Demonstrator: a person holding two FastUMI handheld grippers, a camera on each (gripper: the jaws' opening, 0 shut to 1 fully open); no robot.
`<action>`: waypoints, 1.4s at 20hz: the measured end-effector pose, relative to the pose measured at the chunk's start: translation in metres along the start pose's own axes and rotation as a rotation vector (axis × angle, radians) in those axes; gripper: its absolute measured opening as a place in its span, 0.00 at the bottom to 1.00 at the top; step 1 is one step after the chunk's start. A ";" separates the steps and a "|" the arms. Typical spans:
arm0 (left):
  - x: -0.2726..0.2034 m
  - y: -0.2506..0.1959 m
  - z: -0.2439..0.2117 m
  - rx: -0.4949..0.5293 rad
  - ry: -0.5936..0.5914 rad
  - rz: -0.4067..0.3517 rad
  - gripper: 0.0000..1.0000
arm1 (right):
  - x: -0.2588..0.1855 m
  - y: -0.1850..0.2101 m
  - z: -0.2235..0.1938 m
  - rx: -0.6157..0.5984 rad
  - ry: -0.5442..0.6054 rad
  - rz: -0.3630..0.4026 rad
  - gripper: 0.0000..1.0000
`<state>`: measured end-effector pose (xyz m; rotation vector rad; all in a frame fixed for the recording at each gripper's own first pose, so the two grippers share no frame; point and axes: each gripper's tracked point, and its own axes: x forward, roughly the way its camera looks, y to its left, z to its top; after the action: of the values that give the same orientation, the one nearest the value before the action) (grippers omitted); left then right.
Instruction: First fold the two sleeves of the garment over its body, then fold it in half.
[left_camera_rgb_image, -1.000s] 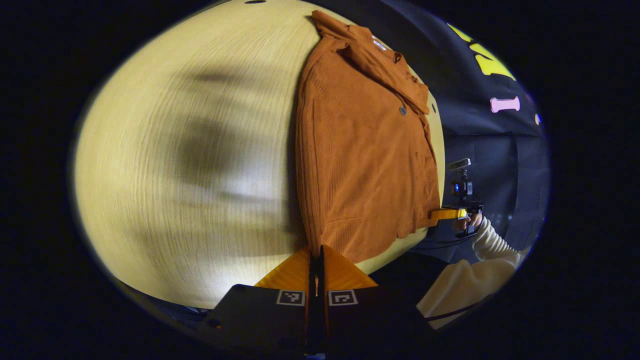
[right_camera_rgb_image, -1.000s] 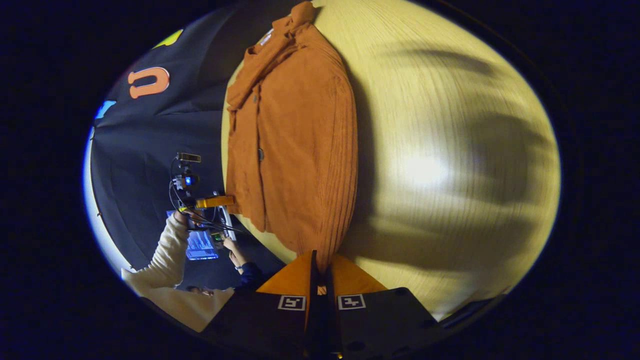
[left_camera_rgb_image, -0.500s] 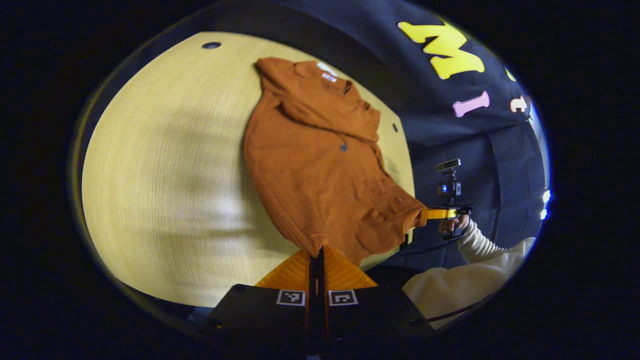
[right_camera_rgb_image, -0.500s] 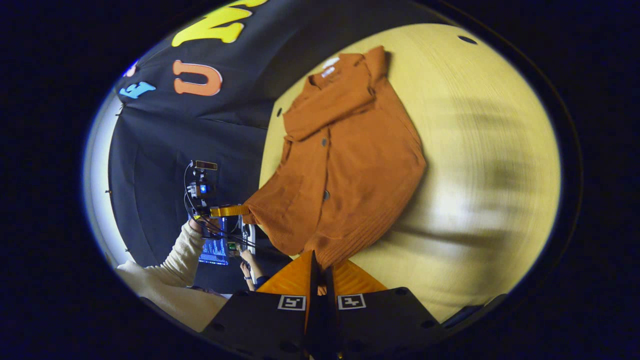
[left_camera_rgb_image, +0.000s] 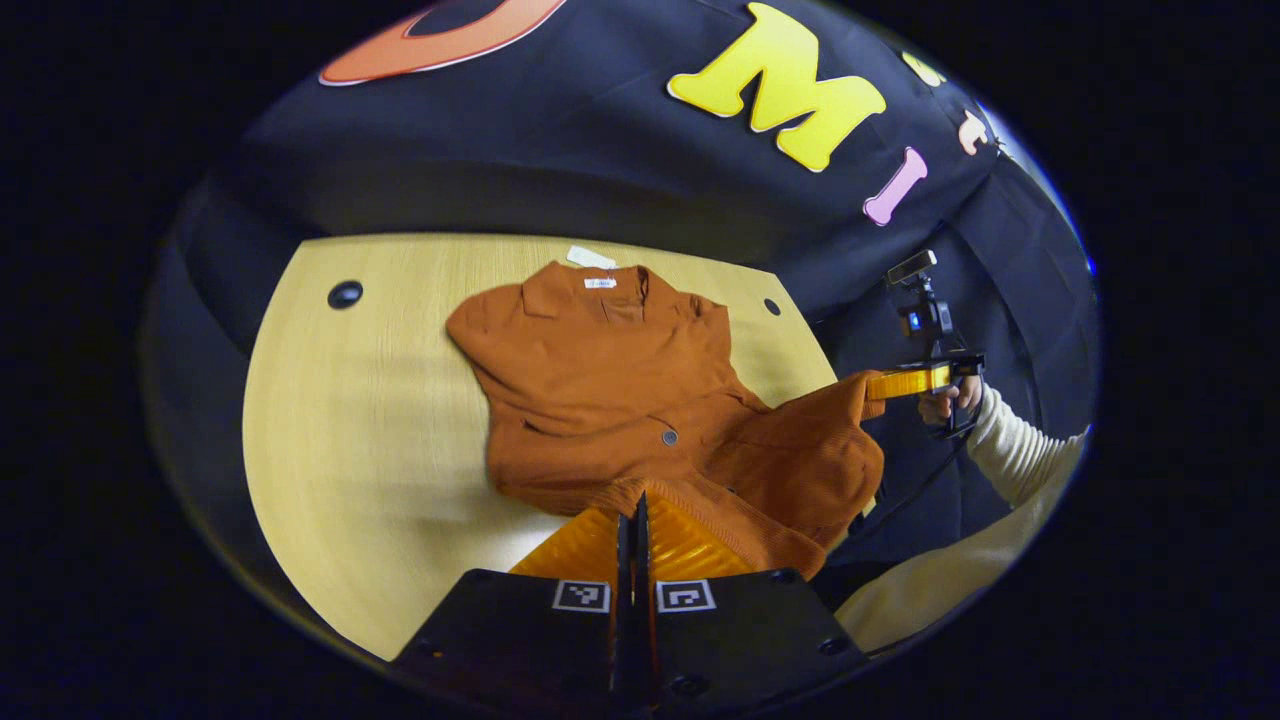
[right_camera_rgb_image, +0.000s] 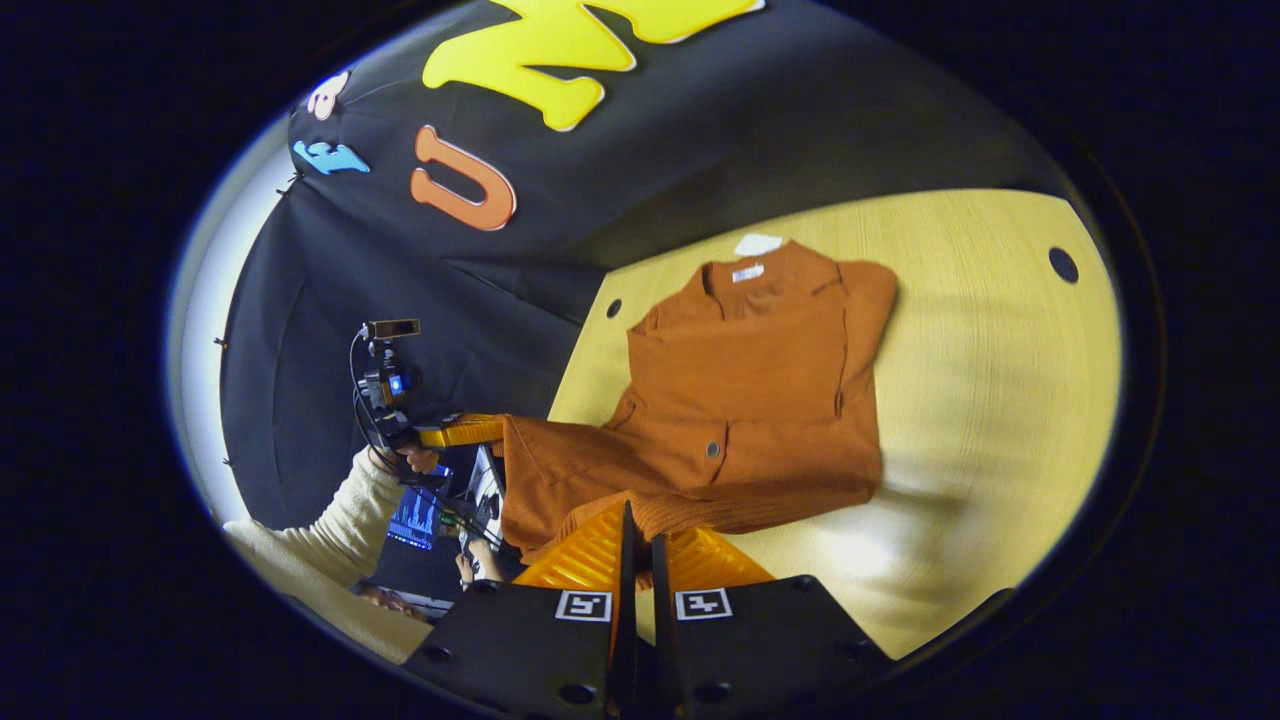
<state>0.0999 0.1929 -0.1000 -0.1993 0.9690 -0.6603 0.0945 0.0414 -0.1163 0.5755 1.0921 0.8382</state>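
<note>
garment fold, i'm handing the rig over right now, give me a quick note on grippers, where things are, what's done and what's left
Left gripper: shut on the hem of the orange garment, lifted.
Right gripper: shut on the other hem corner, also raised.
Garment: collar end flat on the wooden table, sleeves already folded over the body, hem end off the table.
Left: carry the hem toward the collar, lay it down, release.

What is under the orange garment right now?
Its collar half lies on the wooden table. The hem half of the orange garment is lifted, pinched by the left gripper and right gripper. Anything beneath it is covered.
</note>
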 end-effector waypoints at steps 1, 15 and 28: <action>-0.001 0.010 0.007 0.016 -0.006 0.021 0.03 | 0.004 -0.004 0.014 -0.006 -0.017 -0.016 0.08; 0.116 0.130 0.126 -0.212 -0.204 0.152 0.03 | 0.104 -0.152 0.170 0.227 -0.215 -0.179 0.09; 0.158 0.161 0.144 -0.658 -0.402 0.028 0.03 | 0.075 -0.229 0.184 0.530 -0.395 -0.171 0.08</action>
<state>0.3480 0.2061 -0.1999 -0.8647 0.7672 -0.2375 0.3503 -0.0292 -0.2626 1.0257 0.9758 0.2578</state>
